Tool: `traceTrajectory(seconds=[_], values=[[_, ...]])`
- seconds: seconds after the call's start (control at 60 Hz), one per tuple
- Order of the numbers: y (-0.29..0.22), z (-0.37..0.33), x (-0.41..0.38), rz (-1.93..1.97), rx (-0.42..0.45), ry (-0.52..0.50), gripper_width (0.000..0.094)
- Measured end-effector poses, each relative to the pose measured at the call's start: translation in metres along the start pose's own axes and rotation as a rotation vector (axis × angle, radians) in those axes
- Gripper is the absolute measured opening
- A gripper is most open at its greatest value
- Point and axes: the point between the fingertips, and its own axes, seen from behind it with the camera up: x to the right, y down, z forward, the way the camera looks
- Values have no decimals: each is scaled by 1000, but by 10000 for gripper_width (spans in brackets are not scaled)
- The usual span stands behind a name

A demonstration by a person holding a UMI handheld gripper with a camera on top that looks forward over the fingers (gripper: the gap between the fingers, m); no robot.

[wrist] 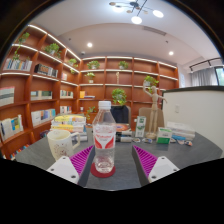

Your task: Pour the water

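A clear plastic water bottle (104, 125) with a red cap and a red-and-white label stands upright on a red coaster (103, 168) on the grey table (120, 172). My gripper (113, 160) is open. Its two fingers with magenta pads (81, 158) flank the bottle's base, with a gap at each side. The bottle stands between the fingers, nearer the left one, and rests on its own. A pale yellow-white cup (61, 142) stands to the left of the bottle, beyond the left finger.
Boxes and small packets (176, 134) lie at the back right of the table, and a carton (70, 124) at the back left. Wooden shelves with books and plants (40, 85) line the room behind. A white partition (196, 105) stands at the right.
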Motion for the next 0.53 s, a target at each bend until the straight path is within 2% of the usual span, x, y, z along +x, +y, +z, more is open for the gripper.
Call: traceTrajectory(seconds=[0.1, 0.533], values=[[-5, -23, 11, -21, 17, 53, 770], [-25, -77, 32, 9, 71, 85, 777]])
